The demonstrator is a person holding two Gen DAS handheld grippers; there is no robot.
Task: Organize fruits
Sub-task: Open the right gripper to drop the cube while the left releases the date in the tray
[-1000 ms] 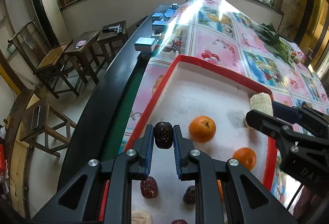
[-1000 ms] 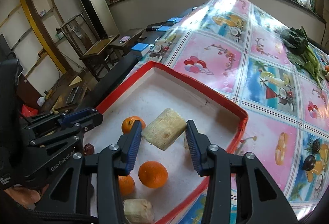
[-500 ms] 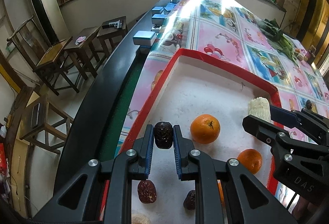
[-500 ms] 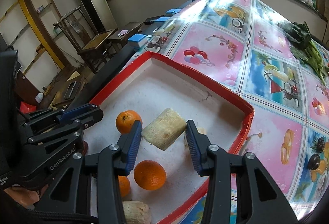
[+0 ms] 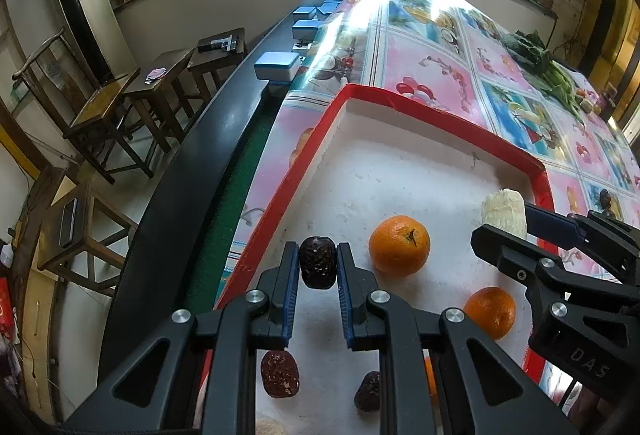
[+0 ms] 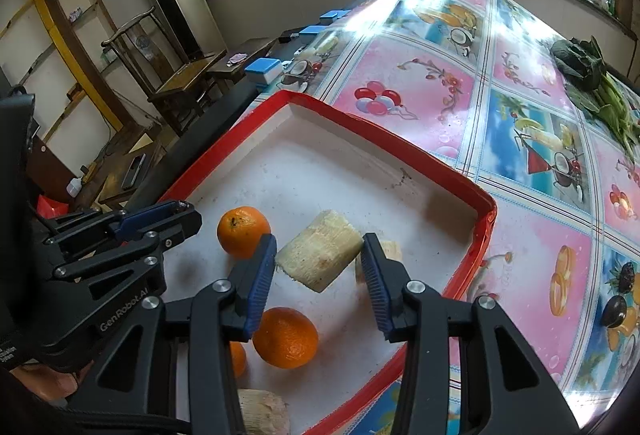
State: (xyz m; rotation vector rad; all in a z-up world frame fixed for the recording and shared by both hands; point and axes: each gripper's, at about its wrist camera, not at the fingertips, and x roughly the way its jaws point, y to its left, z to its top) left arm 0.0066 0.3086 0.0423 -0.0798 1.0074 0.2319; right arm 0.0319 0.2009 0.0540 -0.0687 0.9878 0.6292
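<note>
1. The left gripper [image 5: 318, 267] pinches a dark red date [image 5: 318, 262] between its blue pads and holds it above the white floor of the red-rimmed tray [image 5: 400, 101], close to the tray's left edge.
2. The right gripper [image 6: 319, 265] holds a pale peeled chunk, perhaps sugarcane [image 6: 319, 255], with both pads pressed on its ends. It hangs over the right part of the tray, near the right rim.
3. Compared with one second ago, both grippers have come a little lower and forward over the tray. The far corner of the tray now looks closer, and neither grip has changed.
4. In the tray lie two oranges [image 5: 399, 245] near the middle, two more dates [image 5: 280, 373] by the near-left edge, and other pale chunks [image 6: 262, 411] by the near edge.
5. I judge that both fruits are in transport and not yet released. The far half of the tray is bare, so it seems the likely place for sorted groups.
6. The tablecloth [image 6: 520, 75] beyond the tray carries only leafy greens [image 6: 584, 63] at its far right edge.
</note>
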